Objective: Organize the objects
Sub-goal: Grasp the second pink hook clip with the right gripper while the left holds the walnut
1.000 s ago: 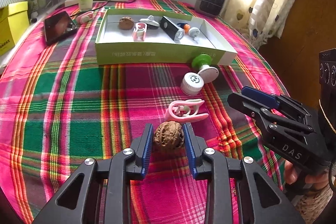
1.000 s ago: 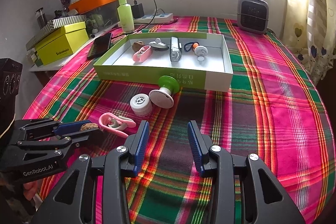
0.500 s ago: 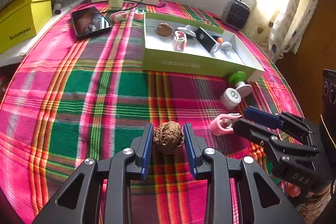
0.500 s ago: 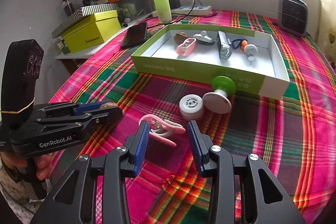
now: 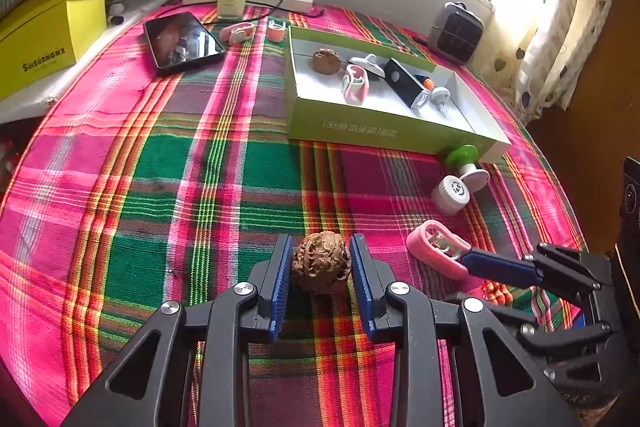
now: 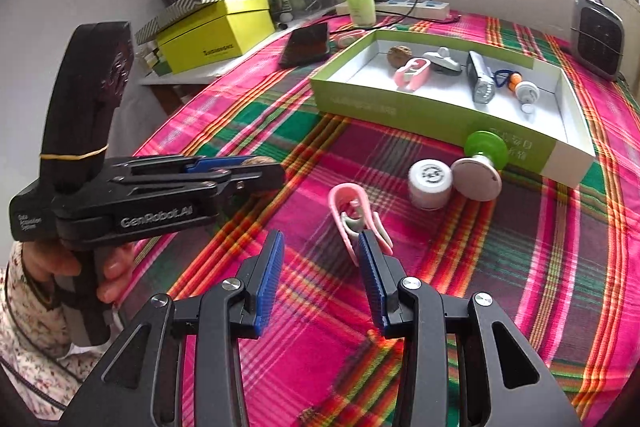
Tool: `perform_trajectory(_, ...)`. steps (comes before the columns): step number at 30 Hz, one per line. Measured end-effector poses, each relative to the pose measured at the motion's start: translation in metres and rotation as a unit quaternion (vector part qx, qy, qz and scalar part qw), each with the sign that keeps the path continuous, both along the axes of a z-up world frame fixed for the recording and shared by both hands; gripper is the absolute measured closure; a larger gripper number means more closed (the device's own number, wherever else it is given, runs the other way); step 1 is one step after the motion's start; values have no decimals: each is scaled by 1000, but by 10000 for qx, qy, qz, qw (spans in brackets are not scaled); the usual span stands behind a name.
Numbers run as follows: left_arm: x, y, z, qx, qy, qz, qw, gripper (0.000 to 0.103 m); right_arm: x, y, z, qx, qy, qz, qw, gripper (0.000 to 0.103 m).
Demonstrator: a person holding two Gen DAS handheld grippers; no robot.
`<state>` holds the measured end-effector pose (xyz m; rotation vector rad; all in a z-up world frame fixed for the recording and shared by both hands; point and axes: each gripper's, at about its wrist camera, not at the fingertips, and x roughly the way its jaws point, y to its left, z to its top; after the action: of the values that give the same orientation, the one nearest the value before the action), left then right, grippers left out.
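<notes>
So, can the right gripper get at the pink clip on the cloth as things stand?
Probably yes. The right gripper is open, and the pink clip lies loose just ahead of its fingertips, with nothing between. The left gripper, shut on a walnut, stands off to the side.

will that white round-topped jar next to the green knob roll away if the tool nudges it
The white jar stands upright on a flat base, so it should slide or tip rather than roll. The cloth looks grippy, favouring tipping. Once tipped, its round body would probably roll.
</notes>
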<state>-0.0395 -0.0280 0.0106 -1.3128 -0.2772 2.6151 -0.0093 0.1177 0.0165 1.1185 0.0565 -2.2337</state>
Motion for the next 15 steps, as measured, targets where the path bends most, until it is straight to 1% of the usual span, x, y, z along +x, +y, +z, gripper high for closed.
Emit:
perform_trajectory(2, 0, -1, 0, 23, -2, -1, 10000, 75, 3, -1, 3, 36, 95, 20, 9999, 64)
perform_trajectory(6, 0, -1, 0, 7, 8, -1, 10000, 75, 0, 4, 9, 33, 332, -238, 9992, 64)
perform_trajectory(9, 0, -1, 0, 12, 14, -5, 10000, 75, -5, -1, 6, 362, 433, -421, 9975, 64)
perform_trajectory(15, 0, 0, 1, -74, 41, -60, 9999, 75, -12, -12, -4, 793, 444, -349, 9952, 64)
